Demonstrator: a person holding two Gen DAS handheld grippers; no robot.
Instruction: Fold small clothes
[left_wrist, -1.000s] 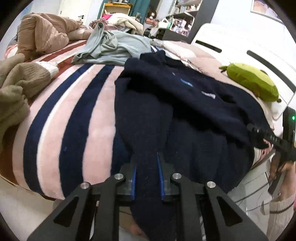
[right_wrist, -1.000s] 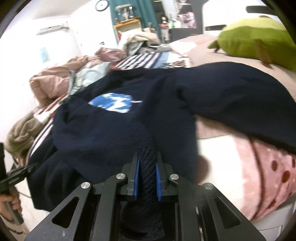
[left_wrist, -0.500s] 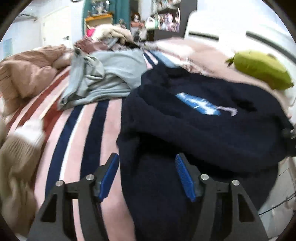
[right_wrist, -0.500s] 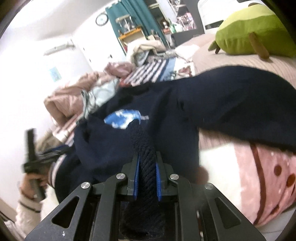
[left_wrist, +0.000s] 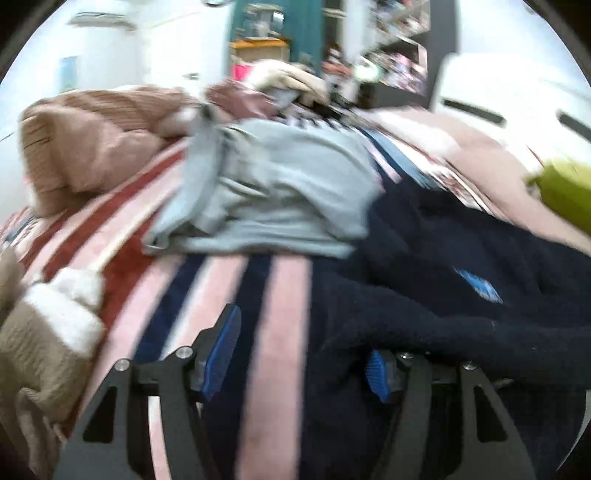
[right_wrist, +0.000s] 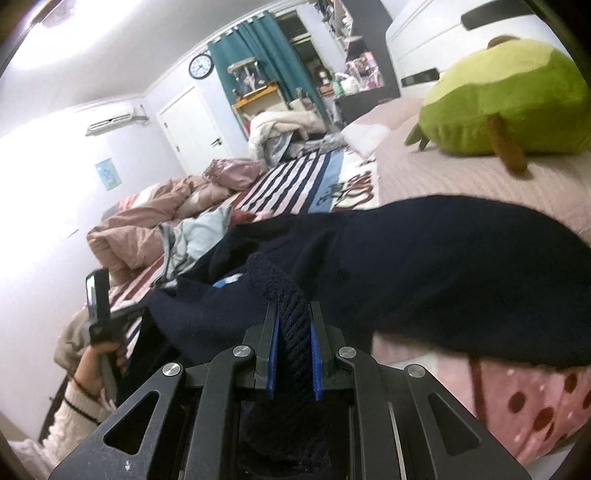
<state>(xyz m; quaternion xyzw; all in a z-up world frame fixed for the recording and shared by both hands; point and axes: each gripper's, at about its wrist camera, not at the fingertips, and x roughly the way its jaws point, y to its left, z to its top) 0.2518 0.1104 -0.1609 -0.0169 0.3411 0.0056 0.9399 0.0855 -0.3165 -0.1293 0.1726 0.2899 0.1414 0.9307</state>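
Dark navy knitted sweater with a small blue chest emblem (right_wrist: 424, 266) — spread and rumpled across the near edge of a pink, navy and red striped bed blanket (left_wrist: 273, 295), one side trailing over the pink polka-dot bedding (right_wrist: 535, 398). Long axis hard to fix while bunched; apparently across the bed, emblem face up.

Right gripper (right_wrist: 293, 354): clamped on a ribbed navy edge, fabric pinched between the blue pads. Left gripper (left_wrist: 299, 365): jaws just opened, about half wide, nothing between the pads, sweater just beside its right finger.

Step in hand, by judgement: reposition for the fold. Best done with tension on the held edge and a fresh left grip at the matching edge — no dragging.

Nearby: crumpled pale grey-blue garment (left_wrist: 280, 192), green plush toy (right_wrist: 509, 99).
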